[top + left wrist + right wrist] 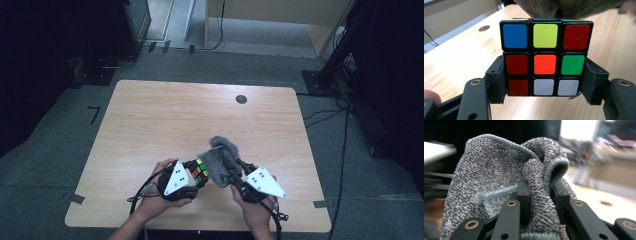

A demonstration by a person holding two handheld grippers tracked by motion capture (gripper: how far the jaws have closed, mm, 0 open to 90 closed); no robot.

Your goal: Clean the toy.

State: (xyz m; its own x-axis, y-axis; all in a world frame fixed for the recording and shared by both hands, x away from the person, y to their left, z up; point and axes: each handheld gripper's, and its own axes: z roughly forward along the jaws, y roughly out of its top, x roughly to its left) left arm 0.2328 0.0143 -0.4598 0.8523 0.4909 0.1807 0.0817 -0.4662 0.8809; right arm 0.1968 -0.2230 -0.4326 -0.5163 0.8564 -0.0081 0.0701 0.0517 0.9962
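Observation:
A scrambled puzzle cube [545, 60] with blue, yellow, red, orange, green and white stickers sits clamped between the jaws of my left gripper [545, 82], held just above the table. In the high view the cube [199, 171] shows beside my left gripper [192, 177] near the front edge. My right gripper [540, 192] is shut on a bunched grey terry cloth [499, 177]. That cloth [220, 160] hangs against the far top of the cube, with my right gripper [235, 172] just right of it.
The wooden table [150, 115] has a dark round hole [241, 99] at the back right. Grey carpet, cables and dark stands surround it. A wooden cabinet [320, 20] stands behind.

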